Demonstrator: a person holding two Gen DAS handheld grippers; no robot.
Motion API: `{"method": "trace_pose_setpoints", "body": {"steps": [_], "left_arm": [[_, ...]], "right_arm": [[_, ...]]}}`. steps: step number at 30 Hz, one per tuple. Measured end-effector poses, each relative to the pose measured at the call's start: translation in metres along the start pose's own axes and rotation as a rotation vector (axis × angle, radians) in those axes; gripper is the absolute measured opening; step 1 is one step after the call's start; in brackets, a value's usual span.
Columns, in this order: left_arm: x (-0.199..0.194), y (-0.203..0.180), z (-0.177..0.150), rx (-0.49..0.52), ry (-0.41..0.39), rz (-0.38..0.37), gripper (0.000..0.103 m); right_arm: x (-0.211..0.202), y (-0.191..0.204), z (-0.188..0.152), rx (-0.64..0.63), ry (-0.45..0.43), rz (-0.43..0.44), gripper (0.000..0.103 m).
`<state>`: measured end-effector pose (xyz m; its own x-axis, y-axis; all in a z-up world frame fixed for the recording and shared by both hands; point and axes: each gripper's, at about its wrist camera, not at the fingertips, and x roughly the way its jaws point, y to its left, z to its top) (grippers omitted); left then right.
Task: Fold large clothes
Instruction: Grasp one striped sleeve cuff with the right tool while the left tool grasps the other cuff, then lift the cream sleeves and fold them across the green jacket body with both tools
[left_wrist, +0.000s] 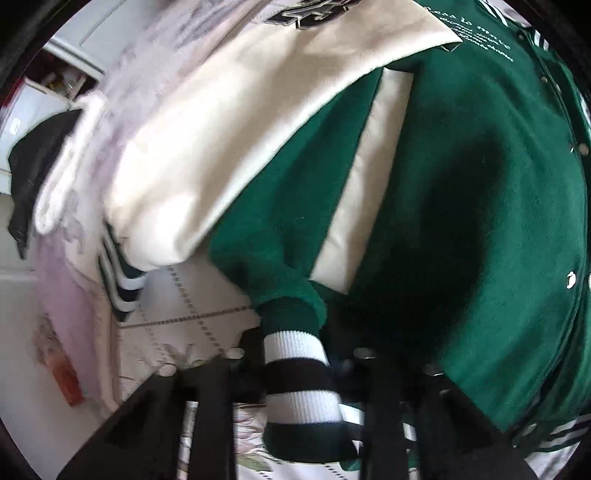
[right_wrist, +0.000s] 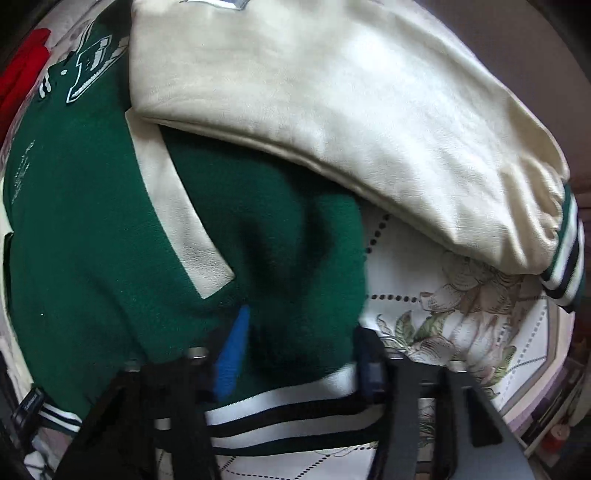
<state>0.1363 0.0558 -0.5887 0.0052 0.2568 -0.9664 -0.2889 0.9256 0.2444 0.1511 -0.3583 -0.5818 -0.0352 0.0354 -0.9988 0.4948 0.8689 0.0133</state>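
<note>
A green varsity jacket (left_wrist: 480, 192) with cream sleeves (left_wrist: 207, 162) lies on a floral bedspread (left_wrist: 192, 317). My left gripper (left_wrist: 295, 365) is shut on the jacket's striped hem (left_wrist: 299, 376) at its corner, which bunches up between the fingers. In the right wrist view the jacket (right_wrist: 92, 240) fills the left, with a cream sleeve (right_wrist: 351, 122) across the top. My right gripper (right_wrist: 295, 354) is shut on the striped hem (right_wrist: 288, 410) at the other corner, with a blue finger pad (right_wrist: 232, 354) against the green cloth.
A black garment (left_wrist: 33, 173) and a white towel (left_wrist: 62, 177) lie at the left past the jacket. A red cloth (right_wrist: 22, 77) sits at the upper left. The bedspread's edge (right_wrist: 532, 373) and a shelf with small items lie to the right.
</note>
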Motion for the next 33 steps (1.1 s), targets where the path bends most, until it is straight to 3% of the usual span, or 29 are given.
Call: {"method": "trace_pose_setpoints", "body": {"steps": [5, 9, 16, 19, 22, 23, 24, 25, 28, 31, 33], "left_arm": [[-0.011, -0.002, -0.016, 0.035, -0.015, -0.002, 0.013], [-0.026, -0.002, -0.041, 0.063, 0.05, 0.007, 0.013], [-0.023, 0.019, -0.103, 0.095, 0.185, 0.033, 0.016], [-0.035, 0.029, -0.11, 0.03, 0.214, 0.035, 0.023], [-0.06, 0.024, -0.1, -0.016, 0.16, -0.015, 0.033], [-0.069, 0.017, -0.096, -0.013, 0.139, -0.022, 0.041], [-0.078, 0.009, -0.09, -0.003, 0.108, -0.026, 0.066], [-0.09, -0.007, -0.082, 0.02, 0.039, -0.036, 0.082], [-0.108, -0.065, -0.049, 0.131, -0.092, -0.045, 0.086], [-0.109, -0.132, -0.023, 0.225, -0.119, -0.106, 0.087], [-0.106, -0.174, -0.012, 0.27, -0.143, -0.115, 0.087]], "right_arm": [[-0.003, 0.008, -0.01, 0.039, -0.014, 0.019, 0.022], [-0.006, 0.011, -0.024, 0.044, 0.011, 0.006, 0.021], [0.001, 0.001, -0.077, 0.038, 0.127, -0.058, 0.021], [0.006, -0.004, -0.092, 0.068, 0.189, -0.031, 0.031], [-0.012, -0.02, -0.096, 0.194, 0.156, 0.106, 0.049], [-0.02, -0.027, -0.097, 0.254, 0.122, 0.159, 0.063], [-0.026, -0.032, -0.097, 0.3, 0.089, 0.19, 0.072], [-0.033, -0.041, -0.098, 0.366, 0.04, 0.227, 0.076], [-0.013, -0.089, -0.092, 0.571, -0.042, 0.271, 0.079], [0.017, -0.135, -0.087, 0.813, -0.062, 0.333, 0.079], [0.034, -0.187, -0.056, 0.932, -0.098, 0.4, 0.079]]}}
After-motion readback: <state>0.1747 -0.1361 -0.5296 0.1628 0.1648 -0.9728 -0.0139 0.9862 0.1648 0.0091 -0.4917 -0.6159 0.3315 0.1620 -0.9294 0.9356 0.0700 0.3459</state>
